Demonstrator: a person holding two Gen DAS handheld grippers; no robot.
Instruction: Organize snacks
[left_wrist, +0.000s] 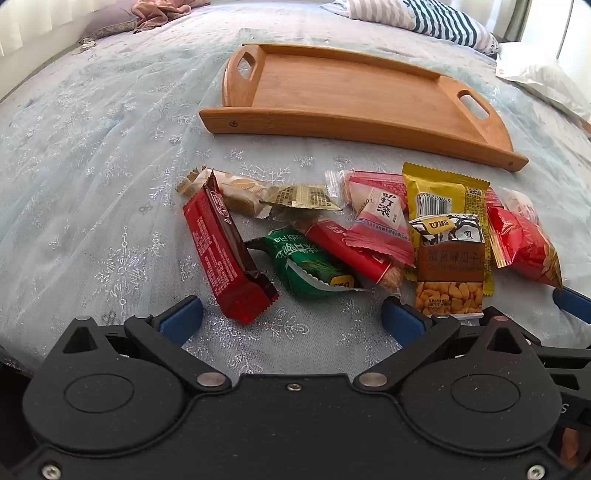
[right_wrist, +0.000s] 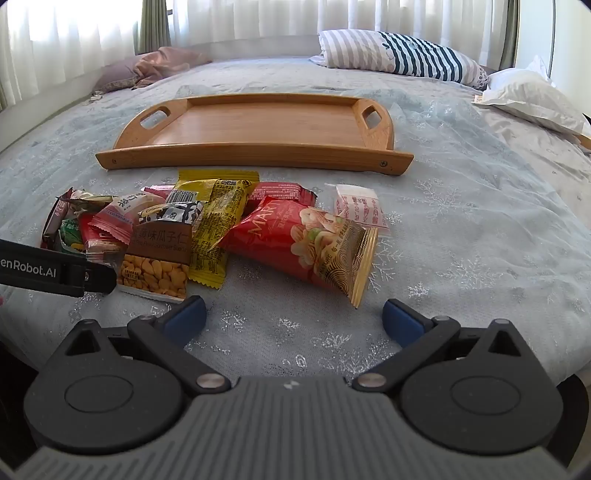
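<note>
Several snack packets lie in a loose pile on the bed in front of a bare wooden tray (left_wrist: 354, 92) (right_wrist: 258, 123). In the left wrist view I see a red-brown bar (left_wrist: 225, 254), a green packet (left_wrist: 310, 267), a pink packet (left_wrist: 380, 221), a yellow packet (left_wrist: 443, 195) and a sunflower-seed packet (left_wrist: 450, 266). The right wrist view shows a red nut bag (right_wrist: 306, 243) and a small white packet (right_wrist: 360, 206). My left gripper (left_wrist: 291, 321) is open just short of the bar. My right gripper (right_wrist: 293, 321) is open just short of the nut bag.
A pale blue snowflake bedspread (right_wrist: 461, 229) covers the bed. A striped pillow (right_wrist: 399, 55) and a white pillow (right_wrist: 532, 99) lie at the far right, a pink cloth (right_wrist: 162, 62) at the far left. The left gripper's body (right_wrist: 55, 273) shows at the right view's left edge.
</note>
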